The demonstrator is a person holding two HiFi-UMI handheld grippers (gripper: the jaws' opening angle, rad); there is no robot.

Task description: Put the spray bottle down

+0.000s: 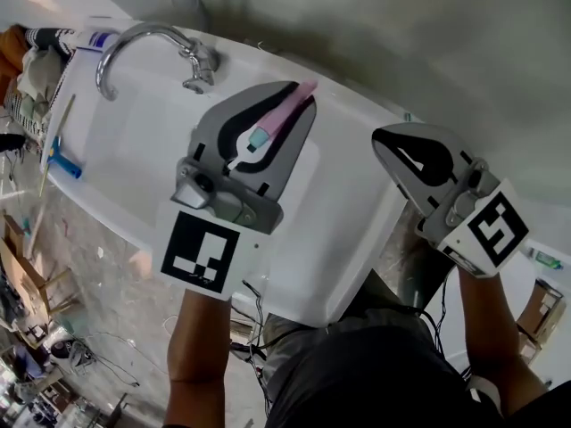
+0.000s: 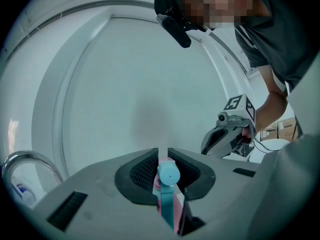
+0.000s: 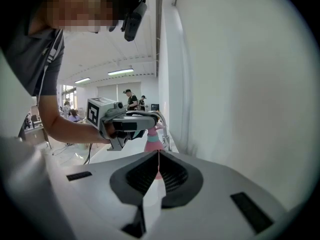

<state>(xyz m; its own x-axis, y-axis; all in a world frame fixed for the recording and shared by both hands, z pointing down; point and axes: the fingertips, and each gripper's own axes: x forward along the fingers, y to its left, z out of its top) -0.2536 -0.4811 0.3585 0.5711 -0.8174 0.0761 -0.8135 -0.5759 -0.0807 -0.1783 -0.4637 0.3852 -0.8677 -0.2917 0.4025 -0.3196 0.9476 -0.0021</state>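
A pink spray bottle with a teal nozzle is clamped between the jaws of my left gripper, held above the white basin. In the left gripper view the teal nozzle faces the camera, and the pink body is pinched between the pads just behind my left gripper's tips. My right gripper hovers to the right, jaws shut with nothing between them. From the right gripper view, the left gripper holds the pink bottle over the counter.
A chrome faucet arches over the basin's far left end. A blue-handled tool lies on the basin's left rim, with a white tube beyond it. A plain wall runs close behind the basin. Cluttered floor lies below left.
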